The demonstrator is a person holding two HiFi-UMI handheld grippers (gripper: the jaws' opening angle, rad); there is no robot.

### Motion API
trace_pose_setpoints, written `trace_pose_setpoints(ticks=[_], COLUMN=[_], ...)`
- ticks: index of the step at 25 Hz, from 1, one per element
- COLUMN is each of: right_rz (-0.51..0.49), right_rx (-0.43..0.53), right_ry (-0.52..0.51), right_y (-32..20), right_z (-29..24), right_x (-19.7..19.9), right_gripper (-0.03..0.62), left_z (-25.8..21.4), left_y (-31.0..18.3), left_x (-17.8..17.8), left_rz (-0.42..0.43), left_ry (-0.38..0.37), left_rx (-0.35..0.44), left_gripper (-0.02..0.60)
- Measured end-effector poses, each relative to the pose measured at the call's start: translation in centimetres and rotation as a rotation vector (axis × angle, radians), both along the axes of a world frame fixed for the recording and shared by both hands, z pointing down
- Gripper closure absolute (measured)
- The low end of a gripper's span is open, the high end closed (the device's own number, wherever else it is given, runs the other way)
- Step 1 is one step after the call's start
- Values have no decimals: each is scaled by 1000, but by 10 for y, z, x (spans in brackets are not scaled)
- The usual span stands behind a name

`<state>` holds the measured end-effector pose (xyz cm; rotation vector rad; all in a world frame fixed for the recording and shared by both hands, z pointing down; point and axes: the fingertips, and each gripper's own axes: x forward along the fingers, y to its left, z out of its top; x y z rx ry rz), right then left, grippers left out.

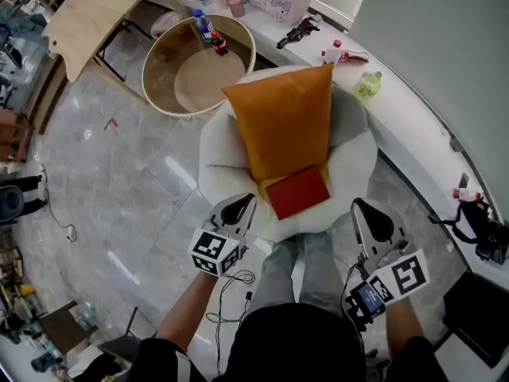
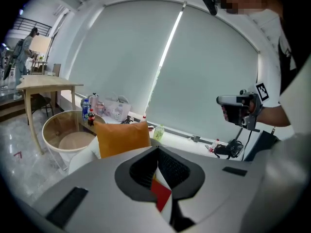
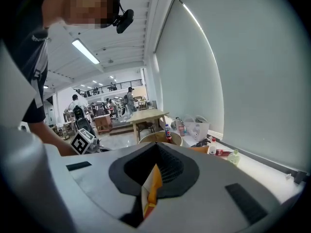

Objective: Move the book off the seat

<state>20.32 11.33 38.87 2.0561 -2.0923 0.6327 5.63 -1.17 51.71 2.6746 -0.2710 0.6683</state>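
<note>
A red book (image 1: 297, 192) lies flat on the front of the white round seat (image 1: 216, 156), just below an upright orange cushion (image 1: 282, 122). My left gripper (image 1: 238, 207) hovers at the seat's front left edge, a short way left of the book, its jaws shut and empty. At the seat's front right my right gripper (image 1: 368, 213) also shows shut jaws with nothing in them. In the left gripper view the book (image 2: 160, 193) shows as a red sliver below the left gripper (image 2: 158, 152), with the cushion (image 2: 121, 139) beyond. The right gripper (image 3: 156, 147) points toward the cushion (image 3: 153, 186).
A round wooden side table (image 1: 199, 66) with bottles stands behind the seat to the left. A white ledge (image 1: 413, 118) with bottles and small items curves along the right. The person's legs (image 1: 298, 269) are in front of the seat. A wooden table (image 1: 95, 10) stands at far left.
</note>
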Motion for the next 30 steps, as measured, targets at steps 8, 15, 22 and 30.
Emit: trace_pose_setpoints(ticks=[8,15,22,30], right_rz=[-3,6,-25,-55], right_rx=[17,-1,-49,-88], right_ry=[-86,-172,-253,-221], right_y=[-25,-50,-38,-31], right_z=[101,192,281,369], right_x=[43,67,75,90], right_gripper=[585,585,585,585], left_z=[149,270,386,521], left_y=[-6,-9,14,47], left_x=[27,40,47,45], left_rz=[81,173,287,531], left_ry=[-212,-373,-494,-664], left_rx=[-23,-51,-157,-197], left_gripper=[572,572,367,302])
